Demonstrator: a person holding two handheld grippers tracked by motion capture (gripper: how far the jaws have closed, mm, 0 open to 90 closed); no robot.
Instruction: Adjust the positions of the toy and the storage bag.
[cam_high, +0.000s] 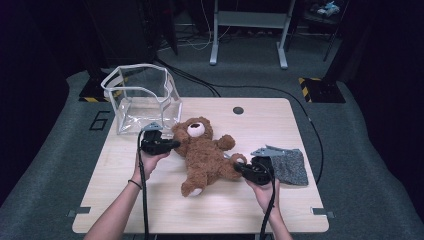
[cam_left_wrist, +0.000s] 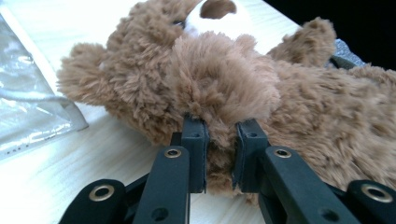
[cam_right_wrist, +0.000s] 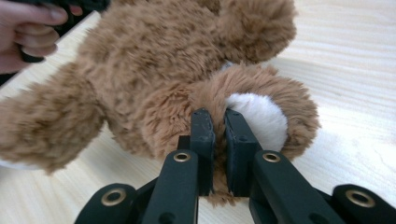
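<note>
High view: teddy bear (cam_high: 205, 155) lies on its back mid-surface (cam_high: 150, 200), left gripper (cam_high: 172, 144) at its arm, right gripper (cam_high: 239, 168) at its foot. Left gripper view: fingers (cam_left_wrist: 195, 140) narrow, pinching arm fur. Right gripper view: fingers (cam_right_wrist: 203, 135) nearly closed, clamping the foot edge beside the white sole.

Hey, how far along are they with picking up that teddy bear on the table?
Done: both grips are made. The left gripper pinches an arm of the teddy bear, and the right gripper pinches a foot. In hand: the lift. Left: the bear lies on the table, outside the clear plastic bag, a possible destination.
</note>
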